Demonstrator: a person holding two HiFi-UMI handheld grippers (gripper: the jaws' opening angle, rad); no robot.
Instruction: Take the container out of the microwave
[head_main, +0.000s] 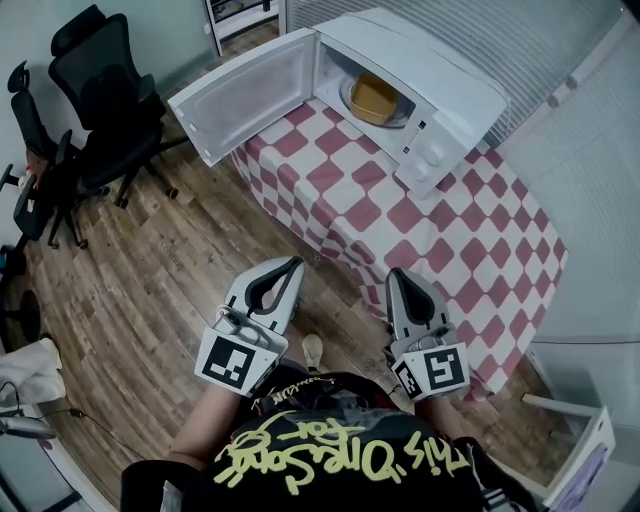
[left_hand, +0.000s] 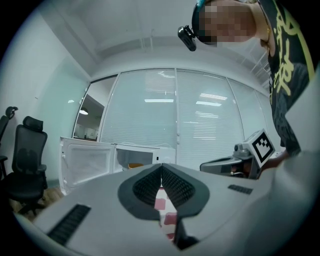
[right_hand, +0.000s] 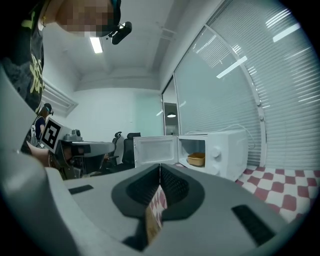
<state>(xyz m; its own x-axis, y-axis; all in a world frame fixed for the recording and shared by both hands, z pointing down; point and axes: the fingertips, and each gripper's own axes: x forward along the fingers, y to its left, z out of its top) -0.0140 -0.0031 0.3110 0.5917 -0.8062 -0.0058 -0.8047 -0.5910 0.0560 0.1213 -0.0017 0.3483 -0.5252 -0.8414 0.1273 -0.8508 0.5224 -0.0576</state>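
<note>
Inside the open microwave (head_main: 430, 95), at the far end of the desk (head_main: 480, 260) with its red-and-white checked cloth, the yellowish container (head_main: 375, 97) sits on the round turntable plate (head_main: 347, 98), and the door (head_main: 245, 95) stands swung wide to the left of the opening. Both tools hang close to the person's body, well apart from the oven: the left hand-held gripper (head_main: 296, 263) is over the wooden floor (head_main: 150, 280) and the right hand-held gripper (head_main: 397, 273) is by the desk's near edge. Each has its jaws pressed together with nothing between them. The step in hand looks like the reach, so the task has hardly begun. To do it well, the jaws need to part before they enter the cavity, since there is probably little room to spread them inside. The approach should come in level and square to the opening, keeping off the door on the left side. A grip on the container's near wall or rim seems the surest hold. Once clamped, it wants a small lift to clear the plate and the sill, then a straight pull outward, kept level in case it holds something, with the free tool ready to steady it.
</note>
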